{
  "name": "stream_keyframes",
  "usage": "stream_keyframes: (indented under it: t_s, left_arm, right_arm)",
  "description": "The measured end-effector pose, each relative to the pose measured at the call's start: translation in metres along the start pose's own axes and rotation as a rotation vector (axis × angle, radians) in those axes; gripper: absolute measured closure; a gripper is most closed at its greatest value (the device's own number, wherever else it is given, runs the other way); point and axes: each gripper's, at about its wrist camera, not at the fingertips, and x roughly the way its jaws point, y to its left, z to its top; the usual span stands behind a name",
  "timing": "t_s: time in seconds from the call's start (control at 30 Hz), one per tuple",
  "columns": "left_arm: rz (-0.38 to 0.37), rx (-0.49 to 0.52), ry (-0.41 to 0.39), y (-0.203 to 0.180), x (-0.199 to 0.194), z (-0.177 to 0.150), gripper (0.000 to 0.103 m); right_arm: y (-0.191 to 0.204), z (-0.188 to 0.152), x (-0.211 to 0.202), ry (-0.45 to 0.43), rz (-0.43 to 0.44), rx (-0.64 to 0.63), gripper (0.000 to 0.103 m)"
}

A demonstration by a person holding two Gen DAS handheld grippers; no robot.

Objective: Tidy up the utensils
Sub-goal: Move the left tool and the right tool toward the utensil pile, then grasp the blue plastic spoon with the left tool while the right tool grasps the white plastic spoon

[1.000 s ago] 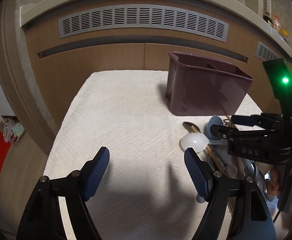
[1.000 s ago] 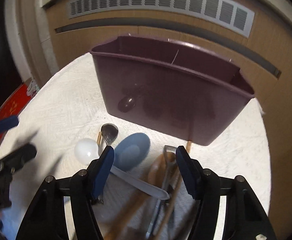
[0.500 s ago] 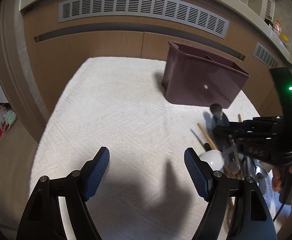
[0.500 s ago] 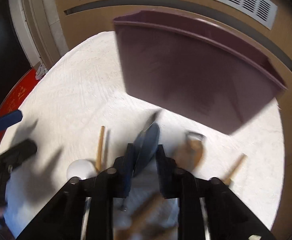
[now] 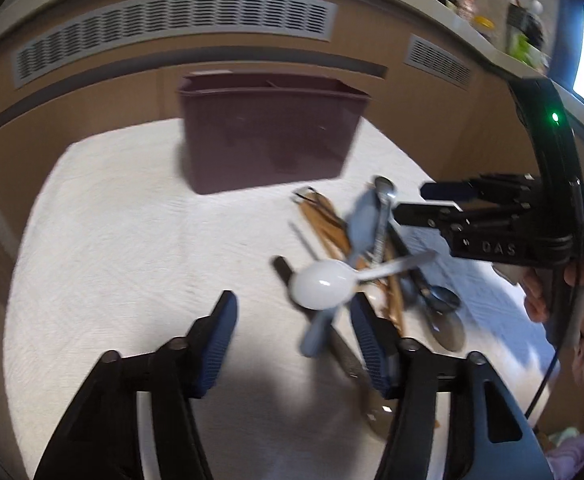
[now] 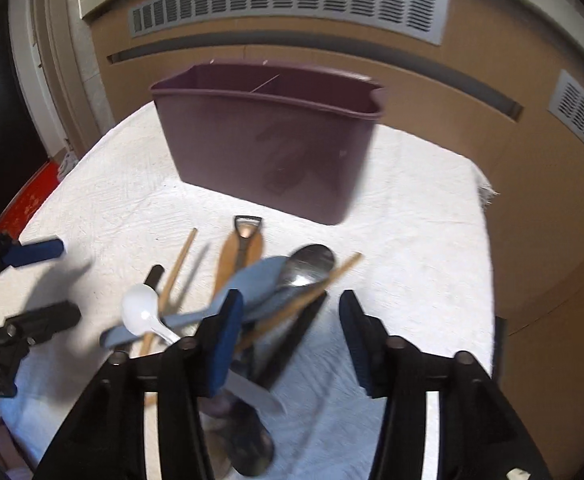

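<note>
Left gripper [image 5: 292,340] has its jaws partway apart, and they've just been closing in; there's nothing between them, only bare white cloth [image 5: 132,240]. The utensil pile sits just off its right finger: the white spoon [image 5: 323,284] has its bowl right beside that fingertip, though I can't tell whether they touch.

Right gripper [image 6: 288,336] is spread about halfway too, and its jaws have just been opening; nothing is pinched there either. The pile is under and beside its left finger, so the blue-grey spoon [image 6: 252,284], the metal spoon [image 6: 307,264] and a chopstick [image 6: 323,280] all run behind that pad and get partly hidden.

The rest is hard to read. Both views are smeared by motion, and the utensils cross over each other, so the wooden spoon [image 6: 228,256] and the peeler [image 6: 247,228] only show in bits. A big metal spoon bowl [image 6: 252,448] is cut off between the right gripper's arms.

Past the pile, the dark plum caddy [image 6: 268,140] stands upright on the cloth, well apart from both grippers.
</note>
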Motion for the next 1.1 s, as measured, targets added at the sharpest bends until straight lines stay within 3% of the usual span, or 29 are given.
stream_keyframes:
  t_s: [0.1, 0.17, 0.3, 0.43, 0.6, 0.7, 0.73, 0.8, 0.87, 0.9, 1.1]
  left_arm:
    - [-0.073, -0.023, 0.054, -0.007, 0.009, 0.001, 0.056]
    - [-0.076, -0.023, 0.069, -0.011, 0.011, 0.001, 0.056]
    - [0.023, -0.035, 0.049, -0.004, 0.006, 0.004, 0.056]
    - [0.127, -0.109, 0.013, 0.027, -0.009, 0.008, 0.055]
    - [0.138, -0.204, 0.021, 0.056, -0.016, 0.003, 0.054]
    - [0.131, -0.222, 0.030, 0.061, -0.015, -0.003, 0.054]
    - [0.127, -0.223, 0.035, 0.062, -0.013, -0.004, 0.054]
    - [0.117, -0.223, 0.044, 0.062, -0.011, -0.007, 0.054]
    - [0.109, -0.222, 0.049, 0.062, -0.009, -0.008, 0.054]
    - [0.104, -0.221, 0.050, 0.062, -0.008, -0.008, 0.054]
    - [0.074, -0.183, 0.068, 0.048, 0.001, -0.005, 0.054]
  right_arm:
    - [-0.005, -0.012, -0.008, -0.011, -0.007, 0.000, 0.054]
    - [-0.008, -0.021, -0.016, -0.029, 0.001, -0.013, 0.054]
    - [0.004, -0.031, -0.024, -0.047, 0.062, -0.099, 0.054]
    - [0.028, -0.025, -0.018, -0.016, 0.256, -0.183, 0.054]
    - [0.068, -0.012, 0.000, -0.026, 0.249, -0.376, 0.045]
    - [0.083, -0.005, 0.014, 0.002, 0.226, -0.449, 0.045]
    - [0.087, -0.003, 0.019, 0.013, 0.219, -0.474, 0.047]
    - [0.090, 0.000, 0.024, 0.044, 0.215, -0.482, 0.061]
    - [0.089, 0.004, 0.022, 0.058, 0.221, -0.441, 0.082]
    - [0.085, 0.005, 0.017, 0.042, 0.201, -0.420, 0.101]
    - [0.037, 0.001, -0.003, 0.030, 0.187, -0.189, 0.100]
